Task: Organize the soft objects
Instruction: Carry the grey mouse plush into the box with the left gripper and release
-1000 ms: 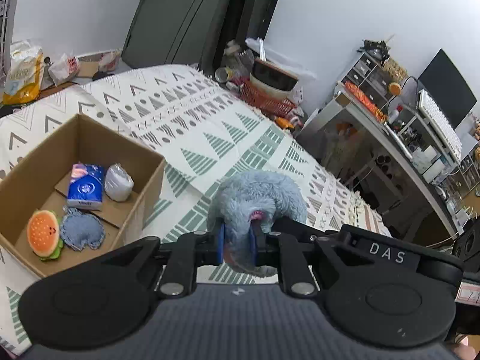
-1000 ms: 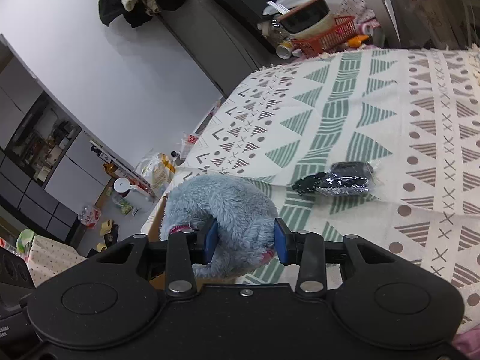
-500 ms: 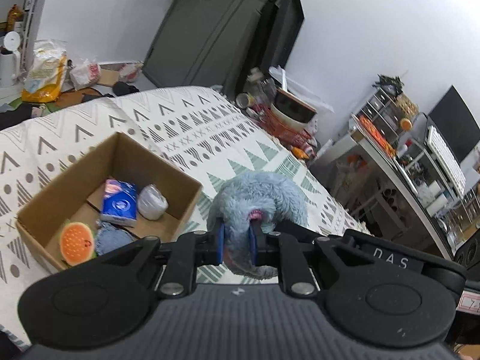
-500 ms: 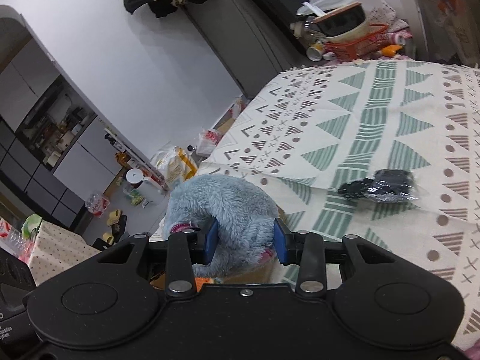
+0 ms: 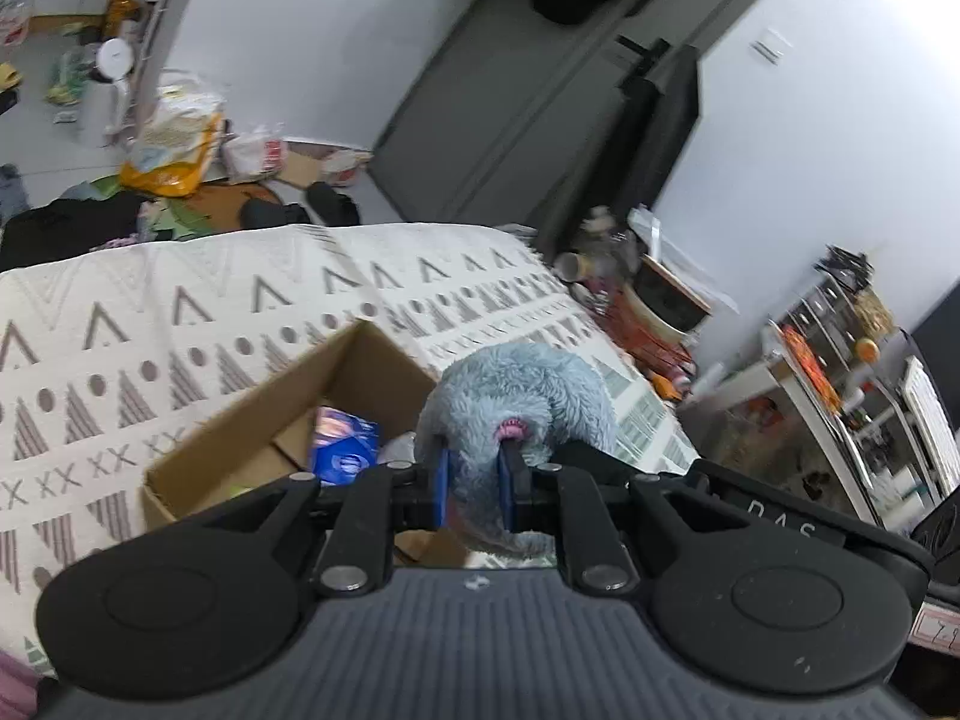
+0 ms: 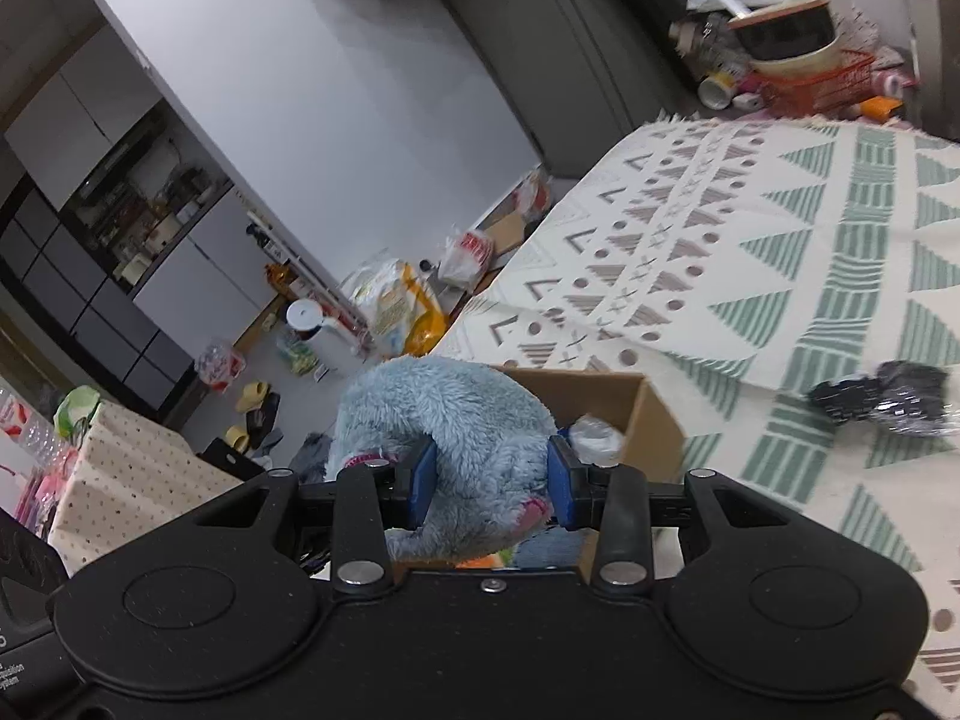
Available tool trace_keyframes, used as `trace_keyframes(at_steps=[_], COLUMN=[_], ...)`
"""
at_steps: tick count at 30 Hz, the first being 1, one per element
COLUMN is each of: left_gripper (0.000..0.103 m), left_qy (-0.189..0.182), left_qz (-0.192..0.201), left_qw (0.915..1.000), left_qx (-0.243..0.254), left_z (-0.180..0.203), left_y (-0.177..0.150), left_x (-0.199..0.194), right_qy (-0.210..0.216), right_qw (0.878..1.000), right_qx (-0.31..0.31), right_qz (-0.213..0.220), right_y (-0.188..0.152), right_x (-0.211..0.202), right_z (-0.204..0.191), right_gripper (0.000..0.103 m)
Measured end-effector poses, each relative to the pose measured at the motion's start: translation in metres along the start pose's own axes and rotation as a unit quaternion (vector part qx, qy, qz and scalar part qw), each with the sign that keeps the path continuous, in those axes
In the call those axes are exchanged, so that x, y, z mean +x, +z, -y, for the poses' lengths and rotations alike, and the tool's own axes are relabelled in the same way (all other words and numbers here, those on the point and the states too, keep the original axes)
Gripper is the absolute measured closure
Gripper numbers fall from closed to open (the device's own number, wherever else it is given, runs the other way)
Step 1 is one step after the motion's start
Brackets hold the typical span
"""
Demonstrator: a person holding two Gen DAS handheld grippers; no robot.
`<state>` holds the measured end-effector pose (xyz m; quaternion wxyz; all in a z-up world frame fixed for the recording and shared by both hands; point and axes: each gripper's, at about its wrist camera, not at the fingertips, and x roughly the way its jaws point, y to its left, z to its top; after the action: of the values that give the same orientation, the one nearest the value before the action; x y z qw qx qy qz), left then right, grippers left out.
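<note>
Grippers: left (image 5: pixel 473 483), right (image 6: pixel 489 483) | jaws clamp one plush toy (image 5: pixel 522 396) | one box (image 5: pixel 252 420)

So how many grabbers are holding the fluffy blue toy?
2. The left gripper pinches a thin part of the blue plush toy; the right gripper squeezes a fatter part of it.

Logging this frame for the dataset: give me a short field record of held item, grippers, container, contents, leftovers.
held item: blue plush toy, gripped by both grippers
left gripper: jaws shut on a narrow part of the plush
right gripper: jaws shut on a wider part of the plush
container: cardboard box, open, on the patterned cloth
box contents seen: blue tissue pack
leftover on cloth: black wrapped bundle
</note>
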<state>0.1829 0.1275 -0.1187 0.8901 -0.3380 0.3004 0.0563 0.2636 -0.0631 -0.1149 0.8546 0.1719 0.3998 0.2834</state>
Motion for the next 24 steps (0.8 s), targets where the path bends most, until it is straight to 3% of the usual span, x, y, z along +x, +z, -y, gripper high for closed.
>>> trace_keyframes(at_steps=[8,11,15,18,21,23,24], left_gripper=[0.088,0.087,0.084,0.08,0.066,0.048,0.045], left_qy=[0.036,0.05,0.091,0.096,0.102,0.106,0.114], left_qz=[-0.015,-0.028,-0.056,-0.064,-0.066,-0.058,-0.054], left_qw=[0.9983,0.9969,0.9917,0.9896,0.9899,0.9908,0.9907], left_qx=[-0.042,-0.054,-0.072,-0.085,-0.074,-0.059,-0.05], left_z=[-0.028,-0.034,-0.043,-0.048,-0.045,-0.04,-0.037], left_y=[0.004,0.003,0.0,0.002,0.001,-0.001,-0.001], left_x=[0.014,0.02,0.031,0.032,0.033,0.033,0.033], right_qy=[-0.002,-0.003,0.005,0.011,0.011,0.007,0.006], right_qw=[1.0,1.0,0.999,0.999,0.999,1.0,1.0], right_qx=[0.001,0.003,0.013,0.02,0.021,0.022,0.025], right_qz=[-0.023,-0.027,-0.035,-0.033,-0.023,-0.014,-0.01], right_y=[-0.008,-0.011,-0.011,-0.009,-0.007,-0.005,-0.004], right_x=[0.031,0.038,0.042,0.038,0.029,0.02,0.016], right_z=[-0.008,-0.008,-0.005,-0.001,0.004,0.01,0.014], right_gripper=[0.065,0.058,0.057,0.054,0.05,0.047,0.044])
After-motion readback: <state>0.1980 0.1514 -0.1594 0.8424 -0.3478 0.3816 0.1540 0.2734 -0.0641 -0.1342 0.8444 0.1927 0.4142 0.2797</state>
